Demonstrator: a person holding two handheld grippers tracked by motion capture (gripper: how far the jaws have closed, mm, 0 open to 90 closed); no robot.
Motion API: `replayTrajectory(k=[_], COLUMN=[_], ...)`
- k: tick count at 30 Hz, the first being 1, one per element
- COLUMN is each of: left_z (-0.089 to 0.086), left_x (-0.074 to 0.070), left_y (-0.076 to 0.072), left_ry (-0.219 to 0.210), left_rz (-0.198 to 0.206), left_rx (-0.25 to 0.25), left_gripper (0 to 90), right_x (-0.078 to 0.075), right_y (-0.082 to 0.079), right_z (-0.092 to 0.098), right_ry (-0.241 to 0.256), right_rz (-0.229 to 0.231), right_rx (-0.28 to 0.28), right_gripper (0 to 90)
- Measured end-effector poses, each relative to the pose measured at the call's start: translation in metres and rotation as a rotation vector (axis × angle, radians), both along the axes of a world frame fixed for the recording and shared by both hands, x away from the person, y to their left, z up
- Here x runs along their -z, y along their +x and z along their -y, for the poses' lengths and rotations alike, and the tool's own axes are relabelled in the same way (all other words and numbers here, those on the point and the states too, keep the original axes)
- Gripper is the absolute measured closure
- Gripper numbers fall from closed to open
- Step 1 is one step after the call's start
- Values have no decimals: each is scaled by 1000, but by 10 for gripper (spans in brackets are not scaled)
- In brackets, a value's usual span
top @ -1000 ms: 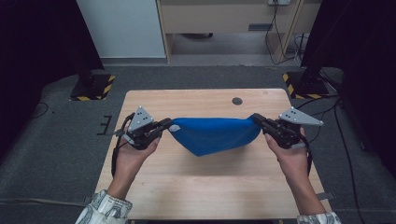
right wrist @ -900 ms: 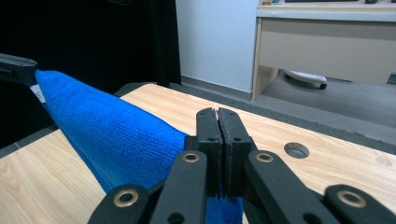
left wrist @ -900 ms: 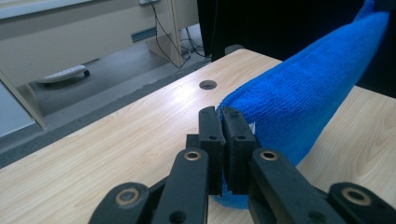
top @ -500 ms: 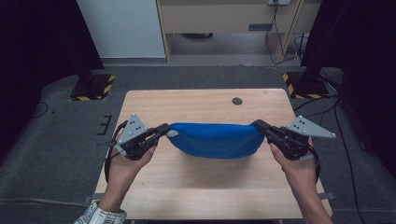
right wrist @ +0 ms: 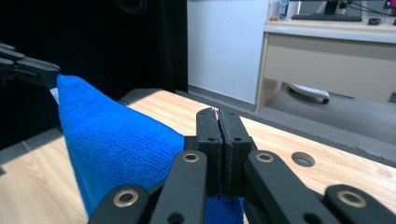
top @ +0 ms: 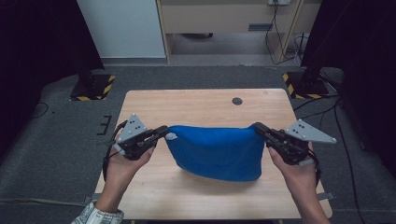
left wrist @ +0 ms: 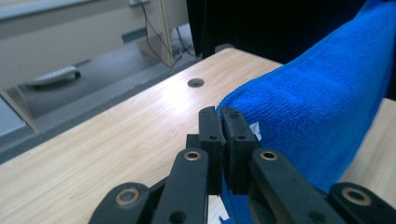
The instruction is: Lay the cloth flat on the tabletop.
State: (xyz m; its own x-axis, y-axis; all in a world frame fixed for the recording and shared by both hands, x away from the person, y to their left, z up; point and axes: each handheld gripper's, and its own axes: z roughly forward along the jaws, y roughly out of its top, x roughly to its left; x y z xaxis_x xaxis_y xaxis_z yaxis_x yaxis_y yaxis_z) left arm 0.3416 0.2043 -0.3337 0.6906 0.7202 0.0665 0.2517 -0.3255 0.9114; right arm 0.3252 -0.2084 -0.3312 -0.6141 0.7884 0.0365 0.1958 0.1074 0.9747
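So the bright blue fuzzy microfibre cloth point(top: 215, 151) is strung up between the two claws, hanging over the middle of the pale wooden desk point(top: 196, 105). The left claw point(top: 164, 132) pinches the top corner at 9 o'clock, and the right claw point(top: 258, 128) has the opposite top corner at 3 o'clock. Both are clamped tight on the fabric, jaws pressed together with cloth between them; you can see it well in the left gripper view point(left wrist: 220, 122) and the right gripper view point(right wrist: 218, 122).

My guess is it's held by the corners so the top edge pulls fairly taut and the rest drapes flat, ready to fold or lay down. The bottom sags in a soft curve near the desk; can't tell if it's touching.

The texture is plush, looped terry, with a small white tag point(top: 171, 136) by the left corner. There's a small dark round hole point(top: 237, 101) in the desk at 12 o'clock.
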Motion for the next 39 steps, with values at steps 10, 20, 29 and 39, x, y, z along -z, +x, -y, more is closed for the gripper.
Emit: replayTrajectory(k=[10, 20, 29, 39], left_z=[3, 14, 25, 21], left_x=[6, 10, 28, 41], left_y=[25, 46, 80, 83], left_ry=[-2, 14, 48, 68], left_rz=[-29, -44, -90, -102], left_rx=[-17, -31, -53, -70], left_gripper=[874, 874, 874, 875], right_x=[22, 31, 51, 63], right_y=[32, 49, 77, 93], right_z=[1, 6, 9, 5], right_ry=[-19, -26, -31, -30], right_rz=[-47, -72, -111, -129], right_rx=[39, 68, 104, 109], right_gripper=[885, 885, 885, 885])
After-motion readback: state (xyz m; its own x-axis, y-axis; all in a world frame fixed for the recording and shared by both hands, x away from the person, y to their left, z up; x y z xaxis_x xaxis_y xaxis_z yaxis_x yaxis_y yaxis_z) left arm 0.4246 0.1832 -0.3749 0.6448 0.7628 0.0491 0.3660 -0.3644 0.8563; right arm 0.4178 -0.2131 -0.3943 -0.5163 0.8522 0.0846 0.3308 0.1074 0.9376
